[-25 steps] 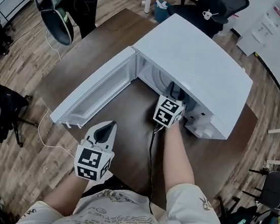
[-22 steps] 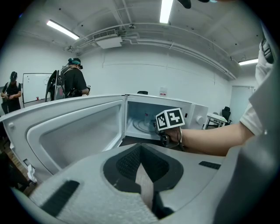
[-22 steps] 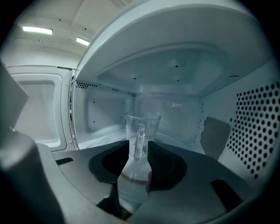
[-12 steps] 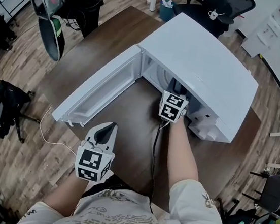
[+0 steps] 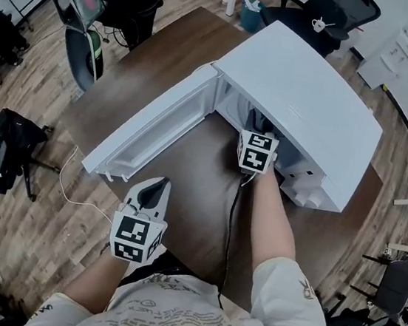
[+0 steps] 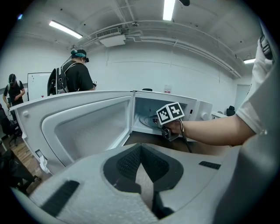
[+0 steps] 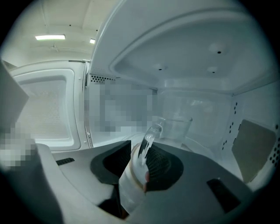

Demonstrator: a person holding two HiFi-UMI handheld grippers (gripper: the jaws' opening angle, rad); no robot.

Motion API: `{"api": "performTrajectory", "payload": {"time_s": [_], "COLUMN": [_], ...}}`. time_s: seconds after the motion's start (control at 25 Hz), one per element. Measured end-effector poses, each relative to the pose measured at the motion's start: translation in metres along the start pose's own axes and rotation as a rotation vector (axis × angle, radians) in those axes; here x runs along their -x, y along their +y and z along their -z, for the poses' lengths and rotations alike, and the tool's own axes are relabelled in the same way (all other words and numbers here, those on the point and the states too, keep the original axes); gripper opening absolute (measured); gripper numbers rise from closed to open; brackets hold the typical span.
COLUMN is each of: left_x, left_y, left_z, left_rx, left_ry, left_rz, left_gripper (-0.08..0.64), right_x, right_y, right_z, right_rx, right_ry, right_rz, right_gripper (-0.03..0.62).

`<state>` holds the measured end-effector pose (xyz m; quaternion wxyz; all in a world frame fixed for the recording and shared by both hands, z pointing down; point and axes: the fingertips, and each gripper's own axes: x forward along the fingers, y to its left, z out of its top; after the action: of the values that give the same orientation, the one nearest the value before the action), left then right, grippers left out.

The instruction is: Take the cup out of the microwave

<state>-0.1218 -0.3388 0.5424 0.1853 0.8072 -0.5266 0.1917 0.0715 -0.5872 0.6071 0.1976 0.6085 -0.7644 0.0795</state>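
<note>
- Pushed deeper into the microwave (image 5: 302,97) than 1 second ago: right claw (image 5: 256,124), marker cube now right at the opening.
- Closing at this moment: the 2 jaws of right claw, with the handle (image 7: 148,139) of the cup standing between them.
- Not yet clamped tight on that handle.
- Just ahead of right claw: clear glass cup (image 7: 175,127), upright on the microwave floor, handle turned back toward the claw.
- Above right claw: the white microwave ceiling.
- Off to the left of right claw: white door (image 5: 156,133), swung wide open.
- Kept in the same spot as before: left claw (image 5: 158,184), near the low end of the door, over the near edge of the brown table (image 5: 206,203).
- Clenched: the 2 jaws of left claw, pressed together with nothing between them.
- Ahead of left claw and to its right: bare forearm (image 5: 271,219), reaching to the microwave.
- Far off past the left side of left claw: 2 people, 1 in a dark top (image 6: 78,74) and 1 by the wall (image 6: 14,89).
</note>
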Motion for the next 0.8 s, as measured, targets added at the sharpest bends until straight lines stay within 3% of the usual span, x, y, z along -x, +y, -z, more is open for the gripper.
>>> {"api": "performTrajectory", "payload": {"time_s": [0.32,0.6,0.8], "left_x": [0.0,0.002,0.006], "left_y": [0.008,0.013,0.011], "left_z": [0.006,0.005,0.003], "left_rx": [0.01,0.021,0.018], "left_ry": [0.011,0.009,0.002], "left_rz": [-0.009,-0.012,-0.009], "left_gripper": [0.011,0.011,0.011], "right_x": [-0.015,-0.015,-0.003], "right_y": [0.006,0.006,0.018], "right_z": [0.002,-0.007,-0.011], "right_rx": [0.055,0.16,0.197], "right_ry": [0.037,0.016,-0.032], "right_rz": [-0.05,0.02,0.001], "right_gripper": [0.053,0.029,0.029]}}
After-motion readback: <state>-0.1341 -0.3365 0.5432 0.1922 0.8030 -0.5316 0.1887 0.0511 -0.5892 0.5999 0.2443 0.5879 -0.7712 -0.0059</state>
